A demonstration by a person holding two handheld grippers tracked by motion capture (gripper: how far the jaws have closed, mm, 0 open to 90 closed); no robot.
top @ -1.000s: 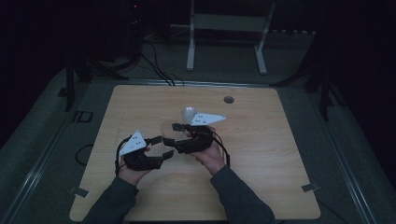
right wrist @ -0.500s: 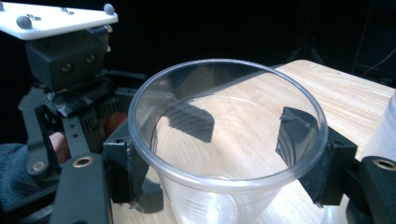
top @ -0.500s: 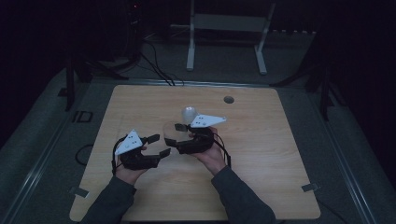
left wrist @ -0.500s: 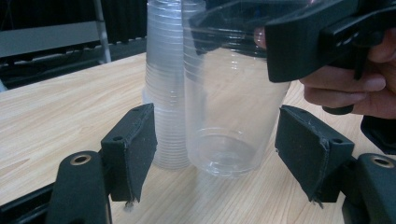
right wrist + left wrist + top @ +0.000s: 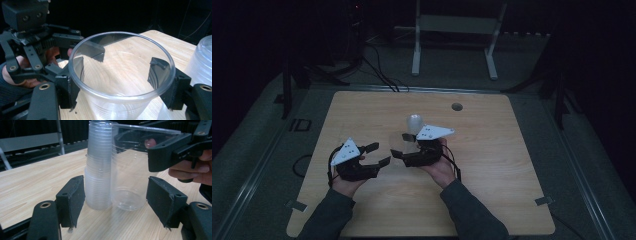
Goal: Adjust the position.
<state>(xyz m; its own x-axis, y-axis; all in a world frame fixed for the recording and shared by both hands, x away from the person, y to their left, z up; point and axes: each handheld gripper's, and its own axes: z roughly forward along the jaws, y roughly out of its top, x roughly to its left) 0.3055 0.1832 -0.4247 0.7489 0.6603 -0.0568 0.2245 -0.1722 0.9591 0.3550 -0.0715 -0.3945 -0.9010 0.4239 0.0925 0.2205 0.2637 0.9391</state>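
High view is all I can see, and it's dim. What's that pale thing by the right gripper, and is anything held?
Observer: The right gripper is shut on a single clear plastic cup, gripping it near the rim.
Operator: Is that cup in the air?
Observer: No, its base rests on the wooden table.
Operator: And the pale thing behind it?
Observer: That's a stack of clear plastic cups, standing close beside the single cup.
Operator: What about the left gripper?
Observer: The left gripper has just been closing its jaws, but they are open with nothing between them. The cups stand beyond its tips.
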